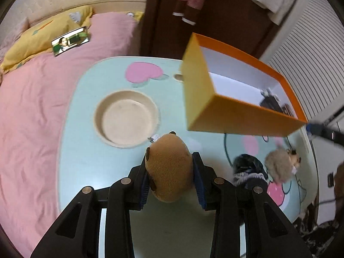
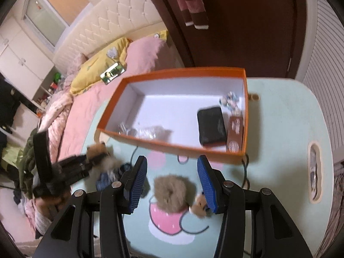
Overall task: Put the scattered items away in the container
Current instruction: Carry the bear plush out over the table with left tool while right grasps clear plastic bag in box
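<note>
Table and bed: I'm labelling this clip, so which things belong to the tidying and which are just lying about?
Job:
- orange box
- brown plush toy in left gripper
- fluffy beige toy
- dark knitted item

Lying about:
- phone
- yellow pillow
- hanging scarf

Hovered over the mint table (image 2: 286,129) with right gripper (image 2: 172,181) jaws apart, gripping nothing. Saw fluffy tan toy (image 2: 171,194) lying between and below the pads, orange box (image 2: 172,146) just beyond them, black pouch (image 2: 211,125) inside. Glimpsed left gripper (image 2: 86,165), blurred, off to the left.
</note>
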Demonstrator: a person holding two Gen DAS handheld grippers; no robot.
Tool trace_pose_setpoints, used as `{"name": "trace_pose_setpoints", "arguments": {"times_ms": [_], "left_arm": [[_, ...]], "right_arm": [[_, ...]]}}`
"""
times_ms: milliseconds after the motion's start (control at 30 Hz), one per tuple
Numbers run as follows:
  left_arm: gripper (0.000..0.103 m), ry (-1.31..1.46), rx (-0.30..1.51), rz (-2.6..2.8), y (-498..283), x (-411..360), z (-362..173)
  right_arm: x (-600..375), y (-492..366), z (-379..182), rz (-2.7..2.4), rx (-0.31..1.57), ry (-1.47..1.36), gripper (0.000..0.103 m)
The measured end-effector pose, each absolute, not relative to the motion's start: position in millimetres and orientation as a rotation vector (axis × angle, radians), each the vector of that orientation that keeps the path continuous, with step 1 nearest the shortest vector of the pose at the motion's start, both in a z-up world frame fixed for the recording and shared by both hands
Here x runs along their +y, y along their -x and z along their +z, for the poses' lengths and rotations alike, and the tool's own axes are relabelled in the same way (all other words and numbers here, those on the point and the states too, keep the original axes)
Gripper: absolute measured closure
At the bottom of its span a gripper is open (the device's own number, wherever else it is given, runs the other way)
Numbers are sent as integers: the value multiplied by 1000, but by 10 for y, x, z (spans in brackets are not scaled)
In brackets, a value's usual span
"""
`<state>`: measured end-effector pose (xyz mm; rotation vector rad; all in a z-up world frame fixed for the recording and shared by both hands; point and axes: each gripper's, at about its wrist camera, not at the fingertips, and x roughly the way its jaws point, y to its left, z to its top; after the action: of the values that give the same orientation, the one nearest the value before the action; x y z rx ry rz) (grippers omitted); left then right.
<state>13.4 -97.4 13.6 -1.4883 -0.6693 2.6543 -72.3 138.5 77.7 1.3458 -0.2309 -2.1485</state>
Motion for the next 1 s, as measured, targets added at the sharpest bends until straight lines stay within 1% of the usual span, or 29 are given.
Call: {"name": "trace_pose_setpoints", "arguments": {"times_ms": [100,233,333,433,567,667,800,900,1000], "left_arm": [[66,1465,-682,2587,-164,-862,154],[66,1456,-632,2563,-213,-711,201],[66,1462,-675,2576,-245,-761,198],[65,1473,-728,2592,-264,-854,180],[65,1487,-701,2617,-255,-829,195],[61,1497,-663,2635,-241,-786,212],[48,1518,-668,2639,-236,-774,203],[47,1501,-714,2641,-259,-799,212],[47,1447,-783,2650,-301,-850,237]], "right_arm": [[1287,852,835,-2152,-217,-1331,55],[1132,1034,884,-2144,-181,-1321,55],[1031,1177,902,-2116,-171,-1338,55],[906,1386,837,-2042,-172,-1443,55],[702,1644,702,-1909,-140,-1570,55],[603,1785,570,-1791,-150,-1664,55],[427,1882,393,-1670,-65,-1770,55],[337,1927,270,-1529,-16,-1850,55],[281,1922,189,-1531,21,-1868,55]]}}
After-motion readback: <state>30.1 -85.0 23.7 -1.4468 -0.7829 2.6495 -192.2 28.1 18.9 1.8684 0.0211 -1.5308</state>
